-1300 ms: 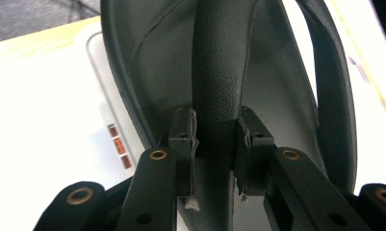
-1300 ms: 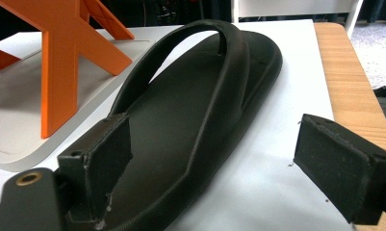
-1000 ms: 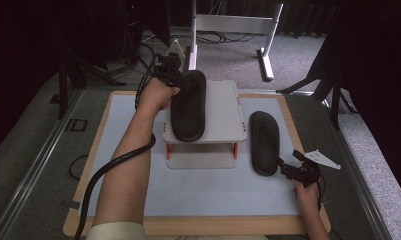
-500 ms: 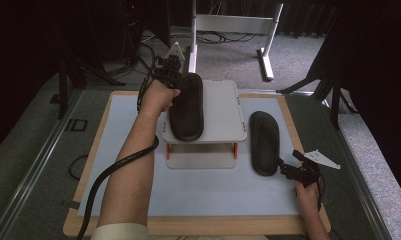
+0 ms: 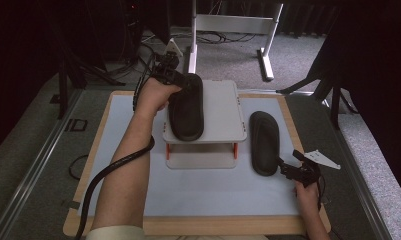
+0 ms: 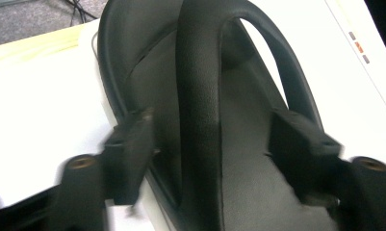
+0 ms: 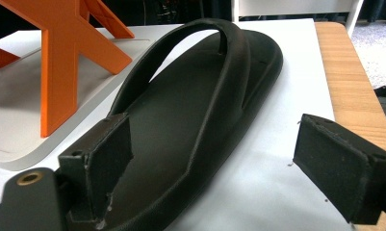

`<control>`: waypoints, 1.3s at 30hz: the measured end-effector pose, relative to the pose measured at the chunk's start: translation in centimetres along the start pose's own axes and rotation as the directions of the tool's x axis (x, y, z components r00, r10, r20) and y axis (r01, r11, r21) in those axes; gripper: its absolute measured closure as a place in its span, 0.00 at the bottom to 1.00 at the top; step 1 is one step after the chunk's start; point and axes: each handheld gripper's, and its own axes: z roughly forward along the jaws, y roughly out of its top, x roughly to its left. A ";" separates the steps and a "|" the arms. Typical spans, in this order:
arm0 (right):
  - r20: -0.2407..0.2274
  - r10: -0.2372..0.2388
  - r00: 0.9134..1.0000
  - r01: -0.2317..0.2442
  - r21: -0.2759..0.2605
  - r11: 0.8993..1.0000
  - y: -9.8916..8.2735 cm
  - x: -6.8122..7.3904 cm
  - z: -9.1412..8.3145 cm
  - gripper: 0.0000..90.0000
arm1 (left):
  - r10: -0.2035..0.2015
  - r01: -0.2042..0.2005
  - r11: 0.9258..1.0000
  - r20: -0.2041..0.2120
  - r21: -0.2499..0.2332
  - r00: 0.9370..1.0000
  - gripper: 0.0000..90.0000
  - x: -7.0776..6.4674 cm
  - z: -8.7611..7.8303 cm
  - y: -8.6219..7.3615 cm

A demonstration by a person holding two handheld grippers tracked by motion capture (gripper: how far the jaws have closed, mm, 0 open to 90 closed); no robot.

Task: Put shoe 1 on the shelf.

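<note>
One black flip-flop lies lengthwise on top of a small grey shelf. My left gripper is at its far end, open, with the sandal's strap running up between the jaws and clear of both pads. In the left gripper view, the left gripper hangs just above the footbed. A second black flip-flop lies flat on the white mat to the right of the shelf. My right gripper sits open at its near end; in the right gripper view one jaw of the right gripper overlaps the sole and the other is over the mat.
The shelf stands on orange legs over a lower grey plate. The white mat lies on a wooden board. A white frame stand and cables are on the floor beyond the table.
The left hand has shifted very slightly at the far end of the sandal on the shelf. The right gripper and both sandals stay where they were.
</note>
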 end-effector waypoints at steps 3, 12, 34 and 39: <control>0.000 0.000 1.000 0.000 -0.001 1.000 0.0 0.0 0.0 0.14 | 0.007 -0.007 1.000 0.004 -0.013 1.000 0.25 0.4 -0.1 -0.4; 0.000 -0.001 1.000 0.001 0.003 1.000 0.0 0.0 0.0 0.14 | 0.072 -0.072 0.995 -0.006 -0.067 0.997 0.00 1.4 -1.5 -1.8; 0.029 -0.041 0.999 0.040 0.027 0.999 0.1 0.5 0.3 0.15 | 0.123 -0.127 0.942 -0.033 -0.309 0.992 0.00 5.6 -3.2 -7.1; 0.037 -0.052 0.998 0.051 0.046 0.998 0.1 0.7 0.5 0.17 | 0.130 -0.124 0.930 -0.004 -0.347 0.991 0.00 6.8 -3.4 -8.4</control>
